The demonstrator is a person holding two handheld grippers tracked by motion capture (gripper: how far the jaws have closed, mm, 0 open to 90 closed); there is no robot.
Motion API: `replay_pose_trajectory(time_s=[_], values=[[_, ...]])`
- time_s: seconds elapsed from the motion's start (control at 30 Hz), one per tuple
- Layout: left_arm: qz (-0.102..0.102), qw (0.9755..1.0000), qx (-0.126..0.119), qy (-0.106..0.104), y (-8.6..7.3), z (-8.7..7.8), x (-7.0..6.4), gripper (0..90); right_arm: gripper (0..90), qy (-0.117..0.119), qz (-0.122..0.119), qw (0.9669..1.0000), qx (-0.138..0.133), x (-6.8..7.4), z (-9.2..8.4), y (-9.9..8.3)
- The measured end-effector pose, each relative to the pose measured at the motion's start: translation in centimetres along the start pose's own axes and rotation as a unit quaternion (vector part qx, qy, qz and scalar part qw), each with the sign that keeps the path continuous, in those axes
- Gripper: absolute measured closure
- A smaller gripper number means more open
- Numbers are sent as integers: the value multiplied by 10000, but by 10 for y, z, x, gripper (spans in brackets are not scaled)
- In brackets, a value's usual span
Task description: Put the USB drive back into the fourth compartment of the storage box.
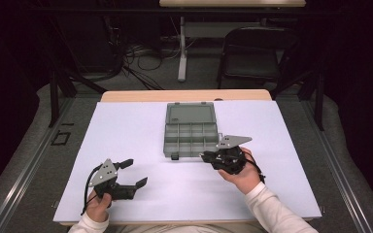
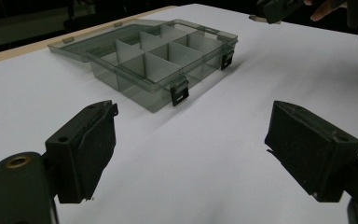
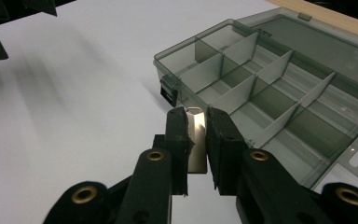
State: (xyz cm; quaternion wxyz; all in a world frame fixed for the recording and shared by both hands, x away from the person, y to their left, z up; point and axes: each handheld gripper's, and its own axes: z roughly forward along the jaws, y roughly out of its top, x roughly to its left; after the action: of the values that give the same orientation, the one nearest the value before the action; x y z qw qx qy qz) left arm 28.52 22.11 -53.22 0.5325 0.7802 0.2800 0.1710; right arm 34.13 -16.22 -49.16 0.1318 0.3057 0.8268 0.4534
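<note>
Right gripper view: small metal piece pinched between jaws of right hand-held gripper, just beside near edge of box. One box, smoky clear plastic, lid open flat behind, sits mid-counter; compartments look empty. Judgement: piece picked up, placing in a compartment not yet done. Left hand-held gripper jaws wide apart, holding nothing, well apart from box. Two grippers, one box, one piece.
</note>
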Motion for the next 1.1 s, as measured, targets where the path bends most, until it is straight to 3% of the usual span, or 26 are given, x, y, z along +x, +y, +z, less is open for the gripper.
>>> replay_pose_trajectory(time_s=[0.7, 1.1], values=[[-4, 10000, -6, -13, 0, 0, 0, 157, 794, -378, -117, 9990, 185, -30, 18, 29], [-2, 10000, -1, -13, 0, 0, 0, 157, 794, -542, 3, 9983, 223, -56, 32, 38]])
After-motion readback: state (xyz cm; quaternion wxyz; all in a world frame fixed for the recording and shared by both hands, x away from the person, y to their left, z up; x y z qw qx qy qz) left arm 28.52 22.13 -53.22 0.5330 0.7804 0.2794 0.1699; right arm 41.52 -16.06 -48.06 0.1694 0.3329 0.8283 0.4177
